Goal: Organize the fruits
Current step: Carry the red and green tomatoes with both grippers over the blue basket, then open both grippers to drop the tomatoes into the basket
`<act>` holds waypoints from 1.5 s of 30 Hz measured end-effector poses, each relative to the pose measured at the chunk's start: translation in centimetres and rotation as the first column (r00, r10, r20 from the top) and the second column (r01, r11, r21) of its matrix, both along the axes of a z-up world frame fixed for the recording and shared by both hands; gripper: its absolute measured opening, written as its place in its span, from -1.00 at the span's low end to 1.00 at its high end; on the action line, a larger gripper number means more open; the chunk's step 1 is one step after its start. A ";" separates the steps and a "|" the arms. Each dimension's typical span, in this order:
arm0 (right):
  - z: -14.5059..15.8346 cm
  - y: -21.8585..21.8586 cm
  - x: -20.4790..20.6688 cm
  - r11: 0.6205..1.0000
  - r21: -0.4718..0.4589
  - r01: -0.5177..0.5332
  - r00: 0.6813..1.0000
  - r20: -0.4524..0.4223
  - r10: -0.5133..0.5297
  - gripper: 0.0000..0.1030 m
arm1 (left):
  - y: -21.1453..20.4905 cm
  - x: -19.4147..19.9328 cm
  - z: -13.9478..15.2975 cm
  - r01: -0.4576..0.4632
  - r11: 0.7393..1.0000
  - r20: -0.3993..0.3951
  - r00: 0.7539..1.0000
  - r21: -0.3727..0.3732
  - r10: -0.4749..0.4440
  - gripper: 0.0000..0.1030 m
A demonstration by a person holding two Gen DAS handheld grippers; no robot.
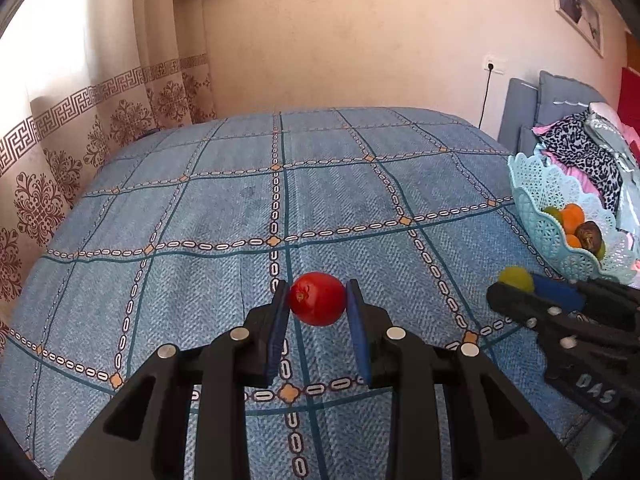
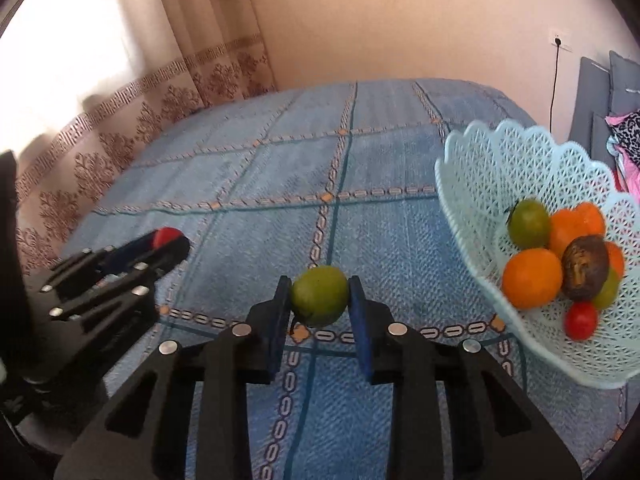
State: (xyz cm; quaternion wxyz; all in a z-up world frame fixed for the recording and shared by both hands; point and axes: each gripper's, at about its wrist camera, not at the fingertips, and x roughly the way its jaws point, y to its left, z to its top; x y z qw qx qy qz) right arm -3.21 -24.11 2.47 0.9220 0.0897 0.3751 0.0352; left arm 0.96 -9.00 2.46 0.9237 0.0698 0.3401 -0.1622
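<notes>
My left gripper is shut on a red tomato, both blue pads pressing its sides above the bedspread. My right gripper is shut on a green fruit in the same way. In the left wrist view the right gripper shows at the right edge with the green fruit at its tip. The right wrist view shows the left gripper at far left with the red tomato. A pale blue lattice basket stands to the right, holding oranges, a green fruit, a brown fruit and a small tomato.
A blue checked bedspread covers the bed. Patterned curtains hang along the left. Grey cushions and a heap of clothes lie behind the basket. A wall socket with a black cable is on the back wall.
</notes>
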 end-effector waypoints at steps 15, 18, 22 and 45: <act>4.9 -5.3 -3.8 0.993 0.015 0.120 0.983 0.137 -0.121 -0.42 | -3.7 -2.3 4.3 0.110 0.994 0.075 0.991 0.000 -0.110 -0.44; 4.9 -7.4 -4.6 0.986 0.023 0.166 0.976 0.135 -0.168 -0.42 | -5.1 -2.6 4.8 0.136 0.991 0.092 0.986 0.014 -0.137 -0.44; 4.5 -9.7 -5.0 0.973 0.034 0.228 0.965 0.125 -0.230 -0.42 | -7.3 -3.1 5.2 0.182 0.983 0.097 0.978 0.027 -0.184 -0.44; 2.8 -14.7 -5.0 0.926 0.074 0.370 0.924 0.067 -0.375 -0.42 | -16.7 -3.5 5.2 0.426 0.905 0.130 0.896 0.016 -0.424 -0.43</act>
